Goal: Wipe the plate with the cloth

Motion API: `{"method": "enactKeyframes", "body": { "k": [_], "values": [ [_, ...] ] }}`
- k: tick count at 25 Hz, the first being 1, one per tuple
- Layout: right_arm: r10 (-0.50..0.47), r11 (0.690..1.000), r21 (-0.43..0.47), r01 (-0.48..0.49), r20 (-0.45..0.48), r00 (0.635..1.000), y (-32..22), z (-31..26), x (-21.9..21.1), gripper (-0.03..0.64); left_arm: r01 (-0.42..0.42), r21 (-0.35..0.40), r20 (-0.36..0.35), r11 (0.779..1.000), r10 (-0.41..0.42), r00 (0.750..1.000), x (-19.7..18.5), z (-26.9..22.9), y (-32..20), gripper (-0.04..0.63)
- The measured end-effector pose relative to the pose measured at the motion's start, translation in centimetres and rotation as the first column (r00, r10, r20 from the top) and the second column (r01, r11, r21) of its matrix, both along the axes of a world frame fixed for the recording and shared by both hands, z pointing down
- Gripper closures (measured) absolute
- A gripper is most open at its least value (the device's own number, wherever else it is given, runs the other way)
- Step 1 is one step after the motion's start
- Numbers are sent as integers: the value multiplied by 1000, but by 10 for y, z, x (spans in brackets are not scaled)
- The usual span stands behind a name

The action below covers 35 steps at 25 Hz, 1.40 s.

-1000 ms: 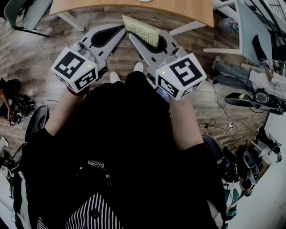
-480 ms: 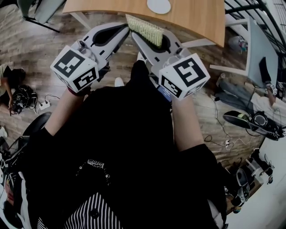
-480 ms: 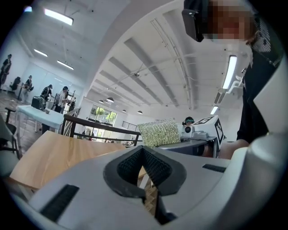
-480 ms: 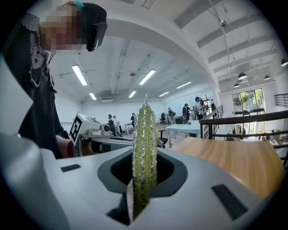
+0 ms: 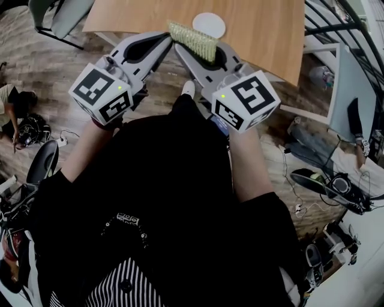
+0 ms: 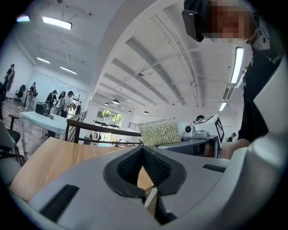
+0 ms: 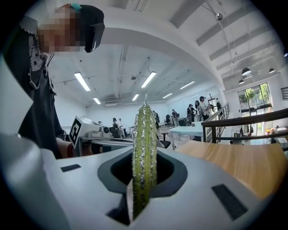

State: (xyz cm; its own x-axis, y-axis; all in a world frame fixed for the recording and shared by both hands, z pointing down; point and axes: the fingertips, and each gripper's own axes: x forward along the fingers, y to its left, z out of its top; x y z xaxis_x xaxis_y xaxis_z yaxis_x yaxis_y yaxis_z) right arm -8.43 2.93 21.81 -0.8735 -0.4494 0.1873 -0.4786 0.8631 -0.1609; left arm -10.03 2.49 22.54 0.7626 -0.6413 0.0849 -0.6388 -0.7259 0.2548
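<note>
A small white plate [image 5: 209,25] lies on the wooden table [image 5: 264,27] at the top of the head view, just beyond both grippers. My right gripper [image 5: 191,45] is shut on a green, glittery cloth [image 5: 193,41], which stands edge-on between its jaws [image 7: 144,148] in the right gripper view. My left gripper [image 5: 165,38] sits close beside it on the left, jaws shut with nothing in them [image 6: 143,149]. From the left gripper view the cloth [image 6: 159,132] shows flat above the right gripper's body [image 6: 200,134]. Both grippers hang over the floor at the table's near edge.
A grey chair [image 5: 57,13] stands at the table's left end. A white desk [image 5: 345,72] and cables with gear [image 5: 330,180] fill the floor on the right. A seated person [image 5: 7,99] is at the left edge. People stand far off [image 6: 60,101].
The table has slid further into the head view and the plate now shows whole. Both grippers keep the same pose, with the cloth still held in the right one.
</note>
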Motion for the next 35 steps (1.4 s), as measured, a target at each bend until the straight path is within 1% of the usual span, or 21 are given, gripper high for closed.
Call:
{"method": "enactKeyframes", "body": {
  "k": [3,7,13,20,25,28,31,35],
  "values": [
    [-42,999,-3,42,11,999,-21,-6,14,562,18,1,20,1000,-19,1000,14,-5,-20,609],
    [-100,995,-3,100,27,995,-46,-5,21,563,39,-3,49,999,-39,998,22,-5,-44,609],
    [-120,991,-43,123,72,990,-81,3,42,563,55,-26,86,998,-52,995,43,1,-79,609],
    [-124,989,-70,131,92,988,-120,13,74,563,39,-50,116,998,-33,993,76,11,-118,609],
    [-157,979,-106,173,143,977,-129,27,87,563,26,-88,149,996,-13,989,88,26,-126,609],
    [-163,975,-130,182,148,975,-130,36,88,563,20,-123,161,992,1,987,90,33,-125,609],
    [-148,974,-150,170,147,978,-133,40,90,563,-2,-146,159,989,26,987,92,38,-129,609],
    [-103,978,-169,125,134,986,-144,46,105,563,-48,-159,143,986,71,987,107,43,-141,609]
  ]
}}
